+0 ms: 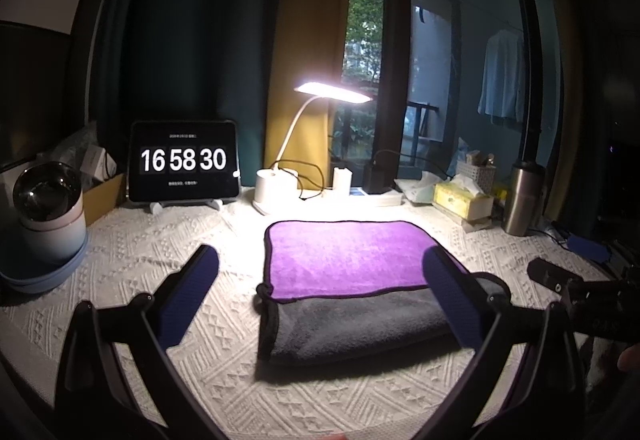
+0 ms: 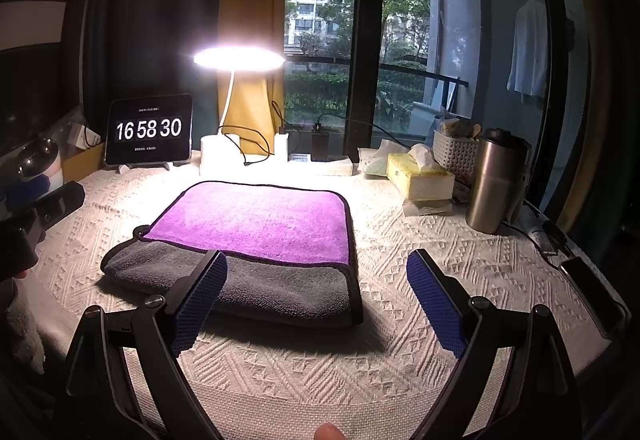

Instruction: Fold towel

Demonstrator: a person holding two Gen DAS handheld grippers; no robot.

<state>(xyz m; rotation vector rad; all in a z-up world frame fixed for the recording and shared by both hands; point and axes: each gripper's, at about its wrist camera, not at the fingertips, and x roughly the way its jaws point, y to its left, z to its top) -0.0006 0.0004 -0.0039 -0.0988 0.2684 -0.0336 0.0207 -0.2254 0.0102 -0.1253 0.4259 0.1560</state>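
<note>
The towel point(image 1: 344, 260), purple on top with a grey layer showing along its near edge, lies folded flat on the white knitted tablecloth; it also shows in the right wrist view point(image 2: 256, 224). My left gripper point(image 1: 320, 264) is open and empty, held above the table in front of the towel, its right finger over the towel's near right part. My right gripper point(image 2: 316, 268) is open and empty, just in front of the towel's near right corner. The right gripper's body shows at the right edge of the left wrist view point(image 1: 560, 280).
At the back stand a tablet clock point(image 1: 184, 160), a lit desk lamp point(image 1: 276, 184), a tissue box point(image 2: 420, 176), a white basket point(image 2: 456, 152) and a steel tumbler point(image 2: 496, 180). A pot point(image 1: 48, 208) sits at the left. A phone point(image 2: 592, 288) lies at the right edge.
</note>
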